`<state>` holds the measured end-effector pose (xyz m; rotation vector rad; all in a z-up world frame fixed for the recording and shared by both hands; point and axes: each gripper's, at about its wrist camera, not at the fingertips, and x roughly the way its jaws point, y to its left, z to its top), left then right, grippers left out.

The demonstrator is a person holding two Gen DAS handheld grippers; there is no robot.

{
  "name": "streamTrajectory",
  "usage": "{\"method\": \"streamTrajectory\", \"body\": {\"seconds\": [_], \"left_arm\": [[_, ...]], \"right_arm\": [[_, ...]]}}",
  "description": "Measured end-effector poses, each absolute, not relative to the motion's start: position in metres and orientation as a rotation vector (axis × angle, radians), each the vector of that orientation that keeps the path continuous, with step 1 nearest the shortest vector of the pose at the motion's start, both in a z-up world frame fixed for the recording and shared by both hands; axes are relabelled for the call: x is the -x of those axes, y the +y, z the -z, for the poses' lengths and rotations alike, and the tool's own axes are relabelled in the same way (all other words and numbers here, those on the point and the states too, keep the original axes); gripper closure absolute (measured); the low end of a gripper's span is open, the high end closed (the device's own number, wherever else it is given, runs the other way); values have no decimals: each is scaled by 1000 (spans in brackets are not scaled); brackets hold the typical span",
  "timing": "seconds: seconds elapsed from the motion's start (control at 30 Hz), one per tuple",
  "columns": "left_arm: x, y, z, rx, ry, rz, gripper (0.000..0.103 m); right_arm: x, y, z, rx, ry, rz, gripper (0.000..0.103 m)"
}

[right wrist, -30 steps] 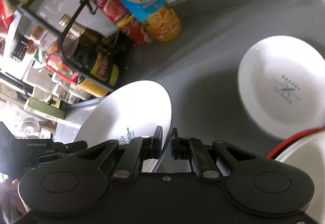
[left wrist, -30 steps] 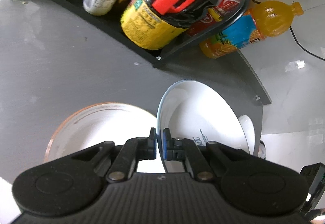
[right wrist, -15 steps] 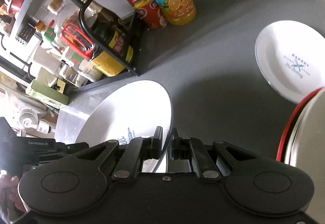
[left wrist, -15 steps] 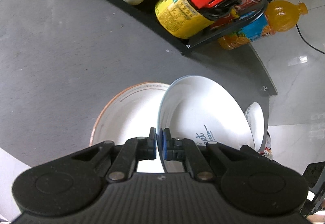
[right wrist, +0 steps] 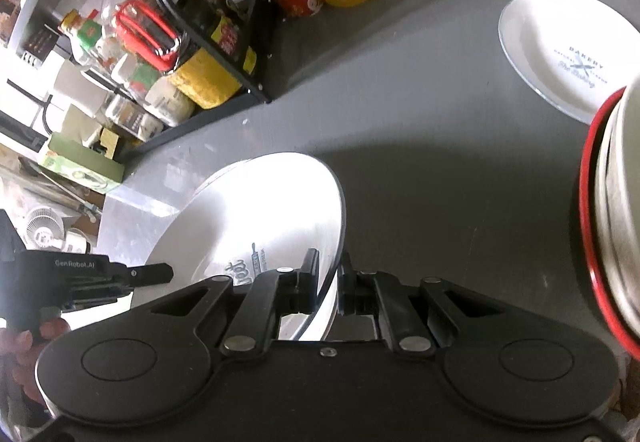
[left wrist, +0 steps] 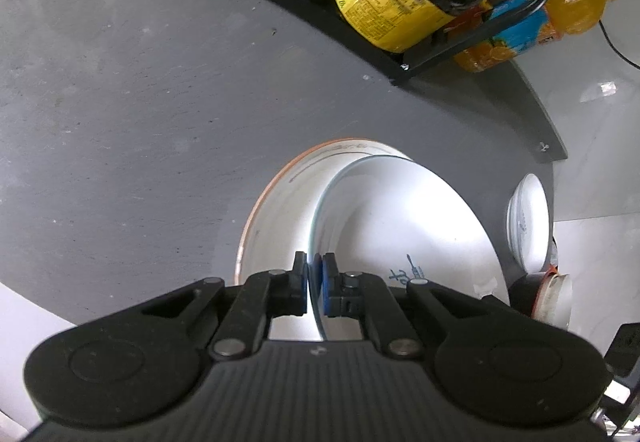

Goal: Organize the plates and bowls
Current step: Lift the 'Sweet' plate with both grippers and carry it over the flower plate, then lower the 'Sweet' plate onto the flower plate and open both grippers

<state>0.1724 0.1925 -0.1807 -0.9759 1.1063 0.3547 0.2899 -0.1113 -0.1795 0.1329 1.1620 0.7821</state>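
Two tongs, left tongs (left wrist: 315, 284) and right tongs (right wrist: 329, 278), pinch one white plate (left wrist: 400, 226) by its rim, low centre, above the orange-rimmed plate (left wrist: 280, 201). Stacking step; next, you lower it gently.

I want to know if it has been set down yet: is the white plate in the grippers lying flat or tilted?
Tilted: the white plate stands on edge, rim pinched in the left gripper, above the orange-rimmed plate.

Grey table (right wrist: 440, 145) bears a bakery plate (right wrist: 560, 53), apparently flat.
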Motion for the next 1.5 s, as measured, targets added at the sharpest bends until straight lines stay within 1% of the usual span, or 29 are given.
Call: {"method": "streamTrajectory", "body": {"seconds": [0.43,0.67,1.1,1.23,1.5], "left_arm": [[-174,193,189,860,1145,-349,96],[-177,185,196,802,1174,-340,93],[-184,187,206,838,1218,-344,91],[-185,191,201,843,1230,-333,83],[-186,196,179,756,1174,-397,67]], "right_arm": [[-270,-104,190,-117,1168,-744,94],[-266,-110,204,-188,1214,-689,96],[-263,-109,206,-202,1213,-665,96],[-264,-110,206,-204,1210,-673,96],[-267,-111,206,-205,1212,-686,96]]}}
